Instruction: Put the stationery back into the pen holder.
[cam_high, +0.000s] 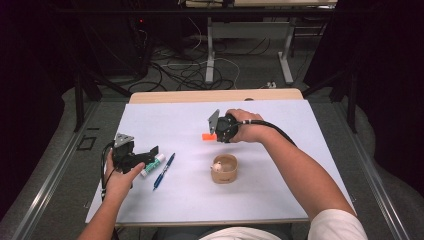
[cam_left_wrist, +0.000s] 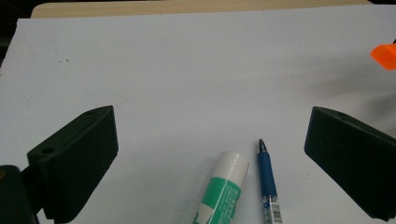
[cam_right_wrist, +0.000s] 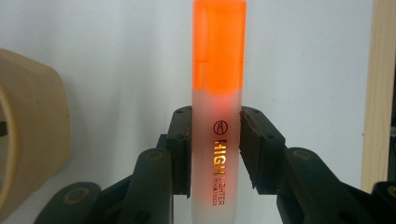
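High view: the right gripper (cam_high: 218, 134) holds an orange highlighter (cam_high: 208, 136) above the white counter (cam_high: 280, 200), the cap poking out past the jaws; the wooden cup (cam_high: 224, 169) sits nearer the person than those jaws. The left gripper (cam_high: 145, 154) rests by a glue stick (cam_high: 152, 165) and blue pen (cam_high: 164, 171).

Left gripper view: jaws stand wide apart, the glue stick (cam_left_wrist: 223, 191) and pen (cam_left_wrist: 268, 182) lying between them, pointing ahead.

Right gripper view: jaws are clamped on the highlighter (cam_right_wrist: 218, 116), its long axis running straight out from them; the cup (cam_right_wrist: 28, 130) lies off to their left. The room behind is dark, with cables on the floor.
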